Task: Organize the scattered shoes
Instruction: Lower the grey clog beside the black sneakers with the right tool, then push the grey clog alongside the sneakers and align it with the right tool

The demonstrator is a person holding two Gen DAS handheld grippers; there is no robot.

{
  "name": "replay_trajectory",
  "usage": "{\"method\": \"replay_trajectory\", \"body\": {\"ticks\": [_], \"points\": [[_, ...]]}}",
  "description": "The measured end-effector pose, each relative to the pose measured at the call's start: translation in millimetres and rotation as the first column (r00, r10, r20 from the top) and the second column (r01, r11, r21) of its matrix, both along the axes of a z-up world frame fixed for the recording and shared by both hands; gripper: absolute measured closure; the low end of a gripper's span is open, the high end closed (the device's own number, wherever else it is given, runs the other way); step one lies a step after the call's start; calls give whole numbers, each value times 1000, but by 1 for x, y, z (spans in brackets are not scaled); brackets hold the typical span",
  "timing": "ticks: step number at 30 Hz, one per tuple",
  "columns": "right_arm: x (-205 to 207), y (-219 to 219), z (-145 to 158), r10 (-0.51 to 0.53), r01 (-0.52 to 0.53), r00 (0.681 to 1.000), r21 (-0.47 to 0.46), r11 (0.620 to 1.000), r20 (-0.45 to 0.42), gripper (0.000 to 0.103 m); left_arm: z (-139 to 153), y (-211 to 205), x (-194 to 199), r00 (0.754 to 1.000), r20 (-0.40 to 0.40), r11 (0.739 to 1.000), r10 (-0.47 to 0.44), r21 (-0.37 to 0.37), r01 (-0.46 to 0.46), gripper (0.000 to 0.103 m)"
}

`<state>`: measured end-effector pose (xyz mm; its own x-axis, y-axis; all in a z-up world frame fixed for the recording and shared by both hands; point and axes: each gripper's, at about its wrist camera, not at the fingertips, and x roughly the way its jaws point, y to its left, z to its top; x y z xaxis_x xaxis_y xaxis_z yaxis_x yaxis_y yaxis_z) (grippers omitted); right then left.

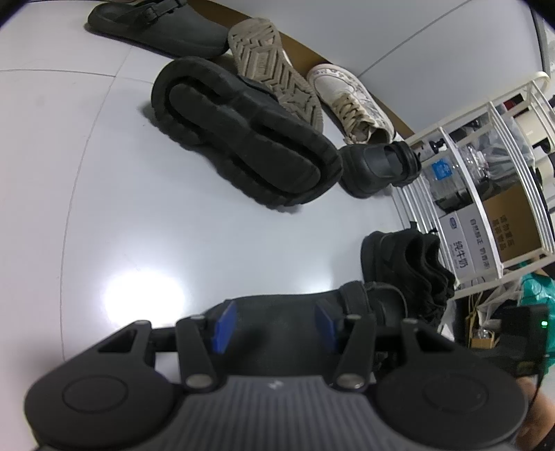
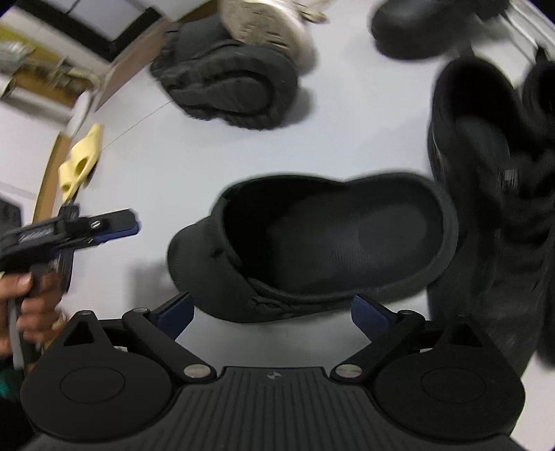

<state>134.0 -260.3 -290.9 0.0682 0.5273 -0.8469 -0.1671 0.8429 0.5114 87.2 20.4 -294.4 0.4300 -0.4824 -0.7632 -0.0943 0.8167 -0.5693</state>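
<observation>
Slipper (image 2: 312, 243) upright on floor just ahead of right gripper (image 2: 272, 308), gripper spread wide, pads clear of it

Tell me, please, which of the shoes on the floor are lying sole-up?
Two: the large black chunky shoe in the middle, and the beige-soled sneaker leaning on it. The dark clog, white laced sneaker and small black shoe sit upright.

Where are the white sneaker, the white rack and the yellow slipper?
white sneaker (image 1: 350, 100): left wrist view, laces.
white rack (image 1: 464, 166): left wrist view, upright bar.
yellow slipper (image 2: 80, 163): right wrist view, upper strap.
</observation>
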Motion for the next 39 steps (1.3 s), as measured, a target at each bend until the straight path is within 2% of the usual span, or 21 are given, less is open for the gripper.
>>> {"method": "replay_trajectory", "body": {"ticks": [2, 8, 10, 11, 16, 20, 21, 24, 27, 31, 33, 35, 37, 38, 39], "points": [[-2, 7, -9, -3, 3, 1000, -5, 1000, -23, 3, -1, 0, 0, 1000, -4, 1000, 1, 0, -1, 51], [1, 13, -18, -48, 48, 999, -25, 999, 20, 5, -2, 1, 0, 1000, -9, 1000, 1, -2, -1, 51], [3, 16, -18, -37, 40, 997, -44, 998, 68, 14, -2, 1, 0, 1000, -8, 1000, 0, -2, 0, 51], [4, 16, -18, -31, 36, 996, -53, 998, 86, 23, -2, 1, 0, 1000, -8, 1000, 1, -2, -1, 51], [12, 11, -16, -3, 12, 988, -59, 998, 154, 35, -4, 2, -2, 1000, -12, 1000, 6, 0, -6, 51], [18, 8, -11, 20, -7, 983, -73, 997, 184, 61, -3, 2, -2, 1000, -11, 1000, 8, 0, -8, 51], [19, 7, -10, 25, -10, 981, -79, 997, 190, 64, -3, 2, -2, 1000, -10, 1000, 8, 0, -8, 51], [22, 1, -9, 15, 3, 981, -93, 996, 194, 64, -3, 2, -2, 1000, -10, 1000, 8, -1, -8, 51], [21, -2, -7, 13, 11, 978, -112, 994, 209, 71, -3, 2, -2, 1000, -11, 1000, 9, 0, -9, 51], [21, -5, -5, 9, 22, 975, -135, 991, 223, 72, -3, 2, -2, 1000, -9, 1000, 8, 0, -8, 51], [21, -7, -4, 5, 28, 974, -144, 989, 224, 78, -3, 2, -2, 1000, -8, 1000, 8, 1, -8, 51], [18, -6, 1, 2, 46, 967, -184, 982, 253, 78, -3, 3, -2, 1000, -7, 1000, 12, 2, -11, 51], [14, -4, 5, -31, 92, 963, -217, 972, 267, 76, -3, 3, -2, 1000, -6, 1000, 14, 5, -14, 51], [12, -4, 6, -57, 118, 962, -219, 968, 267, 72, -3, 3, -2, 1000, -7, 1000, 15, 6, -15, 51], [11, -5, 7, -76, 129, 963, -196, 972, 259, 55, -3, 3, -2, 1000, -7, 1000, 15, 5, -15, 51]]}}
